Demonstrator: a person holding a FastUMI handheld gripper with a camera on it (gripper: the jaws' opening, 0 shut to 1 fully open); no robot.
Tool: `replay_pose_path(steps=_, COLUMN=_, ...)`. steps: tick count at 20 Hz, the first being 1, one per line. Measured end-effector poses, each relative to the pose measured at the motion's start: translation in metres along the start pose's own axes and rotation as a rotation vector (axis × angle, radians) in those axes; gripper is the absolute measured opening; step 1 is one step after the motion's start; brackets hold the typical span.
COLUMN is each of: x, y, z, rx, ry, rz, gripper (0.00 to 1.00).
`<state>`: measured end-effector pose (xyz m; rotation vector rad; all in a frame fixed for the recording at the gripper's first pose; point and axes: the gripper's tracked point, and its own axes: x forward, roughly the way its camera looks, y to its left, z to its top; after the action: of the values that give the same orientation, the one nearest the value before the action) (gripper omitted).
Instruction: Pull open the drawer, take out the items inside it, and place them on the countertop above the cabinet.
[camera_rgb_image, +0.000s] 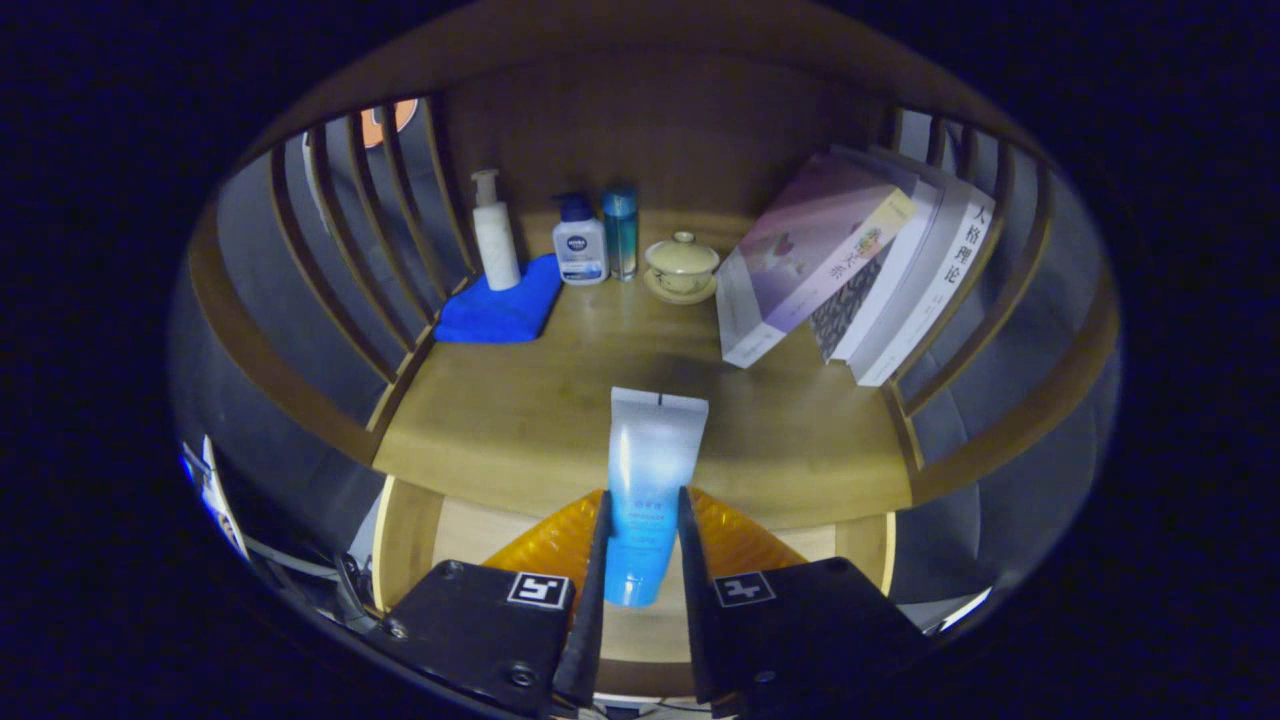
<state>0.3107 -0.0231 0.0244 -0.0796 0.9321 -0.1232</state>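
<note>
I see the gripper (642, 545) clenched on a blue-and-white squeeze tube (645, 480), both fingers pressing its lower half, flat crimped end pointing away from me. Tube sits over the front edge of the wooden worktop (520, 420), upper part above the surface, lower part between the fingers above the open light-wood drawer (405, 540). Something orange and ribbed (545, 540) shows in the drawer behind the fingers on both sides; can't tell what it is. Far end of the worktop, left to right: white pump bottle (495, 235) standing at the back of a folded blue cloth (500, 310), white bottle with dark blue cap (580, 245), slim teal cylinder bottle (620, 230) just beside it, pale lidded ceramic cup on a saucer (682, 268). Right side: leaning stack of books (850, 265), tilted against the slatted wooden side rail (960, 300). A matching slatted rail (370, 230) stands on the left.
</note>
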Motion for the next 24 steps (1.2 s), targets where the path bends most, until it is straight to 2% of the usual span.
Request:
replay_pose_path(steps=9, x=0.057, y=0.009, z=0.031, rx=0.019, ry=-0.069, rz=-0.025, gripper=0.39)
replay_pose_path(steps=19, x=0.093, y=0.014, z=0.032, rx=-0.022, ry=-0.073, rz=-0.062, gripper=0.4)
replay_pose_path(steps=21, x=0.097, y=0.011, z=0.036, rx=-0.037, ry=-0.105, rz=-0.088, gripper=0.44)
replay_pose_path(steps=24, x=0.094, y=0.015, z=0.033, rx=-0.048, ry=-0.131, rz=-0.084, gripper=0.5)
